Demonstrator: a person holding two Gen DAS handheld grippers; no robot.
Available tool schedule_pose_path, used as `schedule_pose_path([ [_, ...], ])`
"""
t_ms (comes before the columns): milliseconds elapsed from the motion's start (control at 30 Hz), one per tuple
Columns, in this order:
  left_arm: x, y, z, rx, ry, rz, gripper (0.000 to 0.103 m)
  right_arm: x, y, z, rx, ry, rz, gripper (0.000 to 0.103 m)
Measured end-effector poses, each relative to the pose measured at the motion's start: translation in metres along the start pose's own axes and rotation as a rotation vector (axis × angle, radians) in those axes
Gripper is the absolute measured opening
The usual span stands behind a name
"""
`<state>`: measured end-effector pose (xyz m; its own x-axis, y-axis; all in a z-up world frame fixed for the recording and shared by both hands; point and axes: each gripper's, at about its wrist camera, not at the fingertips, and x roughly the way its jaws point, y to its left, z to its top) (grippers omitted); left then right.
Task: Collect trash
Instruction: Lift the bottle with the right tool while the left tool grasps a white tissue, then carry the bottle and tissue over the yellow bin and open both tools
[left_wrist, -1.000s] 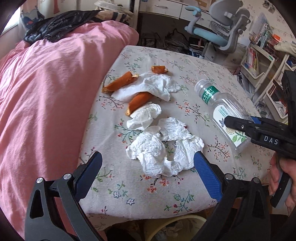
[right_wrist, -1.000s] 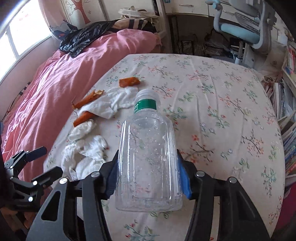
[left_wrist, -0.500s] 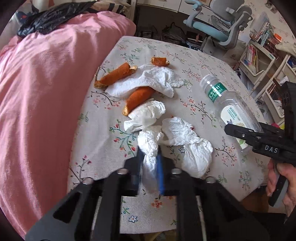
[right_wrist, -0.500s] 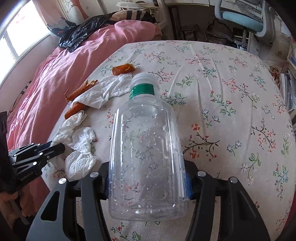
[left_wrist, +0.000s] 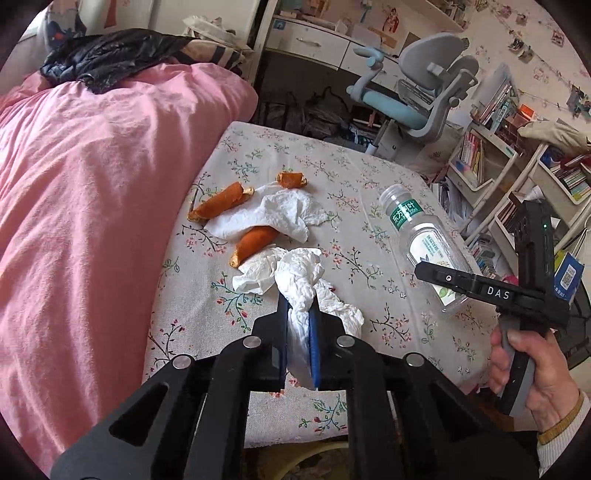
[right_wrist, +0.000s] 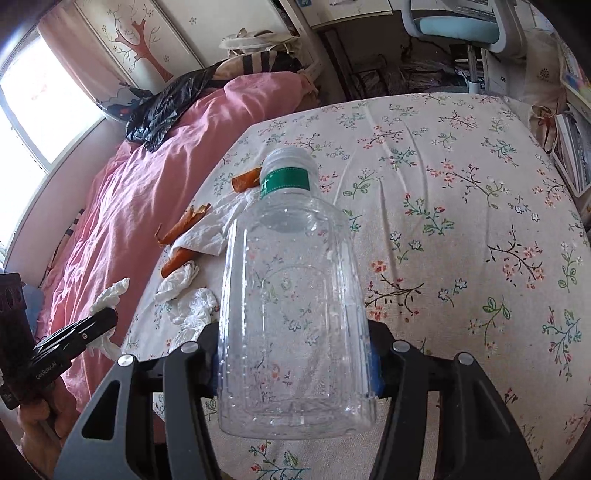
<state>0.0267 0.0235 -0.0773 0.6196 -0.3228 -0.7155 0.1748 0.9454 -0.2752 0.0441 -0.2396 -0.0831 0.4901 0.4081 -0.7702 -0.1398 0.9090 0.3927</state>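
The left gripper (left_wrist: 298, 325) is pinching a crumpled tissue (left_wrist: 301, 280), hiding its lower end; the right gripper (right_wrist: 293, 363) is clamping the clear bottle (right_wrist: 291, 295), covering its pads.

A pink blanket (left_wrist: 92, 221) is spread at left; a grey chair (left_wrist: 424, 96) and bookshelves (left_wrist: 487, 162) are seen upper right.

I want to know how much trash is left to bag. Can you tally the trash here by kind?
Orange peel pieces: 3
Crumpled tissues: 4, one pinched in the left gripper; others
Clear plastic bottle: 1, in the right gripper
Total: 8
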Motion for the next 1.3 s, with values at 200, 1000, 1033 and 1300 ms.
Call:
schedule_pose_path([
  [200,-0.022,-0.006,-0.004,0.019,-0.067,0.038,0.009,-0.008,0.002,-0.002,0.020,-0.028,0.016,0.055],
  [1000,-0.063,-0.004,-0.017,-0.004,-0.157,0.057,0.009,-0.044,0.050,-0.040,-0.060,-0.086,0.093,0.055],
  [1033,-0.063,-0.003,-0.018,-0.007,-0.157,0.059,0.009,-0.046,0.052,-0.043,-0.062,-0.085,0.100,0.055],
  [1300,-0.075,0.005,-0.020,-0.049,-0.186,0.059,0.009,-0.053,0.078,-0.096,-0.114,-0.027,0.134,0.055],
])
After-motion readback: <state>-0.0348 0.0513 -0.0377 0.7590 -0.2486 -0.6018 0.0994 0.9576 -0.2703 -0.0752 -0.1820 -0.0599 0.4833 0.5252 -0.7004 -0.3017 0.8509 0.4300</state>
